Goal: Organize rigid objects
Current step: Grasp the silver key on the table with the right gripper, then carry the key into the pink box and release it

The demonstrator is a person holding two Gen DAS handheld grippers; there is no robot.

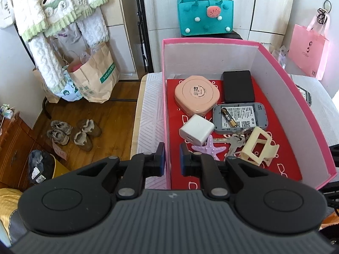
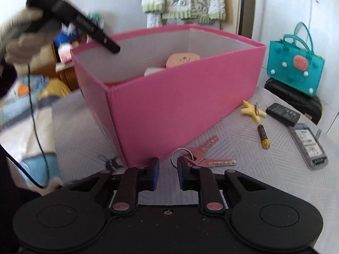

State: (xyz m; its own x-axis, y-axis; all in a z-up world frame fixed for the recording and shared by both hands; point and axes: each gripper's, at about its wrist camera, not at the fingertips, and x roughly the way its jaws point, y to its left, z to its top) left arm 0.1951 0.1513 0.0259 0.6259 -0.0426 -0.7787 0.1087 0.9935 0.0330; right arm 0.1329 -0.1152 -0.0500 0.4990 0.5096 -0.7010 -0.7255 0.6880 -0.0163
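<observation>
A pink box [image 1: 296, 89] with a red floor holds a peach compact [image 1: 196, 94], a black block [image 1: 238, 86], a grey device [image 1: 239, 117] with a battery [image 1: 228, 117] on it, a white charger [image 1: 197, 129], a purple starfish [image 1: 208, 147], keys [image 1: 235, 144] and a cream hair claw [image 1: 259, 146]. My left gripper [image 1: 172, 162] is open and empty, its fingers astride the box's left wall. My right gripper [image 2: 168, 173] is open and empty above the table, just in front of the box [image 2: 180, 105]. Keys [image 2: 201, 156] lie right of its right finger. A yellow starfish [image 2: 252, 110], a battery [image 2: 263, 136], a black adapter [image 2: 282, 111] and a grey device [image 2: 308, 146] lie further right.
A teal felt bag [image 1: 205, 14] stands on a black case [image 2: 296, 99] behind the box. A pink paper bag [image 1: 308, 50] stands at the right. The box rests on a white patterned cloth [image 2: 243, 169]. Shoes [image 1: 74, 133] and paper bags [image 1: 93, 78] sit on the wooden floor at the left.
</observation>
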